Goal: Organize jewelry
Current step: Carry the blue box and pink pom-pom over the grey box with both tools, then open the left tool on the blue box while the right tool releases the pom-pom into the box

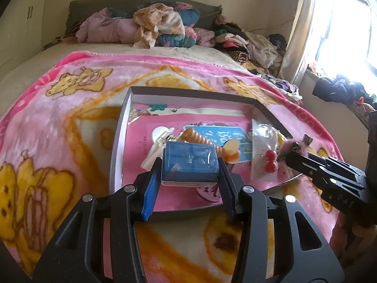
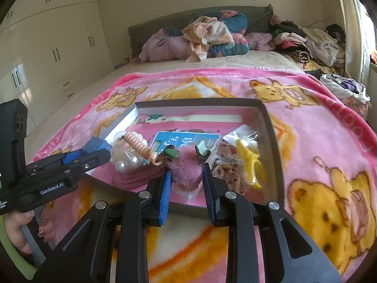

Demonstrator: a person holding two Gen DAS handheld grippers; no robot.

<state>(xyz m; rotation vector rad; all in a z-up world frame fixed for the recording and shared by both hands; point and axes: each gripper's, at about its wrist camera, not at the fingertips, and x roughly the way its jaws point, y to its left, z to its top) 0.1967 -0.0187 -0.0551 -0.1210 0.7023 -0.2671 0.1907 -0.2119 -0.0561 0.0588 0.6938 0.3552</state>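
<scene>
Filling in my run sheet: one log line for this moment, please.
left gripper: shut on blue box | right gripper: shut on pink fluffy clip | both over tray

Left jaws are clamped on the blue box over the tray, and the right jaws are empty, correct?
Not quite. The right gripper is not empty: its jaws are shut on the pink fluffy hair clip, as the right wrist view shows. The left gripper does clamp the blue box over the tray.

A bed [image 2: 94, 87] bears a pink bear-print fleece blanket [image 2: 318, 141], heaped clothes [image 2: 306, 42], and on the blanket 1 shallow grey-walled cardboard tray [image 2: 274, 141].
</scene>
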